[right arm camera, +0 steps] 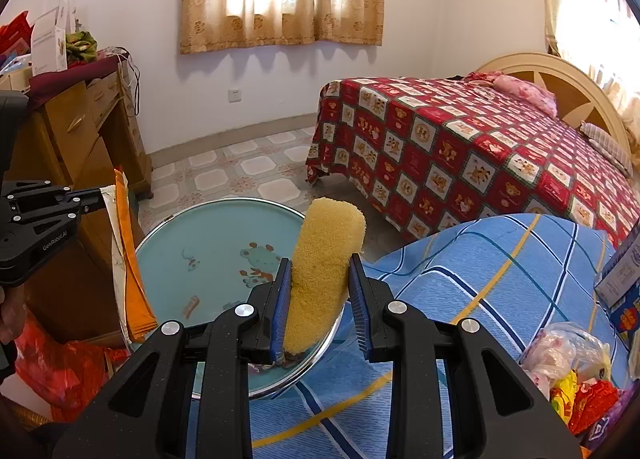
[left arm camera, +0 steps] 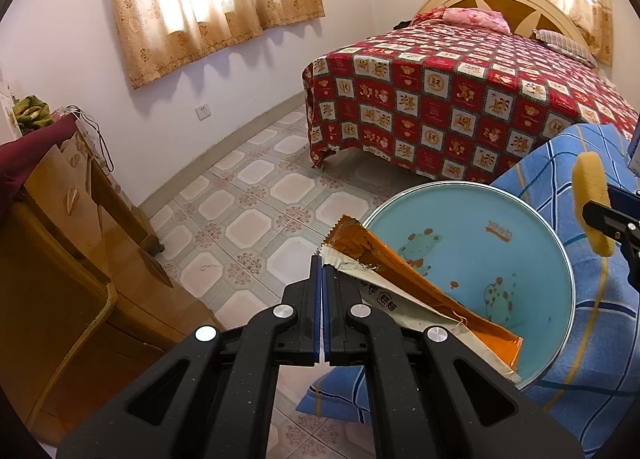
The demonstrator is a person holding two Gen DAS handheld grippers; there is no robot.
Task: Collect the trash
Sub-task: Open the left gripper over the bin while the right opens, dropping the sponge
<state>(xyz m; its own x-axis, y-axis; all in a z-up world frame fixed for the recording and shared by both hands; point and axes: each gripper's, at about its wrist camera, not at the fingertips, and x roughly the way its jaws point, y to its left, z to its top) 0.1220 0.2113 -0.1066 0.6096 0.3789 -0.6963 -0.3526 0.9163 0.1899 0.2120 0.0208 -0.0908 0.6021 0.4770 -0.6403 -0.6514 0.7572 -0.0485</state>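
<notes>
My left tongs (left arm camera: 321, 259) are pressed together on the corner of an orange-and-white wrapper (left arm camera: 404, 279), which hangs slanting across the blue cartoon basin (left arm camera: 520, 251). My right tongs (right arm camera: 320, 279) pinch a yellow sponge (right arm camera: 326, 259) upright above the same basin's near rim. The basin rests at the edge of a blue checked cloth (right arm camera: 480, 279), with the bed (right arm camera: 460, 147) beyond.

A: What carries everything here?

B: A surface under a blue checked cloth (right arm camera: 480, 283). The round blue plate (right arm camera: 208, 235) sits near its edge.

A: Anything else on the cloth?

B: At the right, crumpled plastic bags (right arm camera: 560, 355) and a printed box (right arm camera: 620, 279). Beyond lies tiled floor (left arm camera: 256, 195) and a bed (left arm camera: 460, 99) with a red patterned cover.
</notes>
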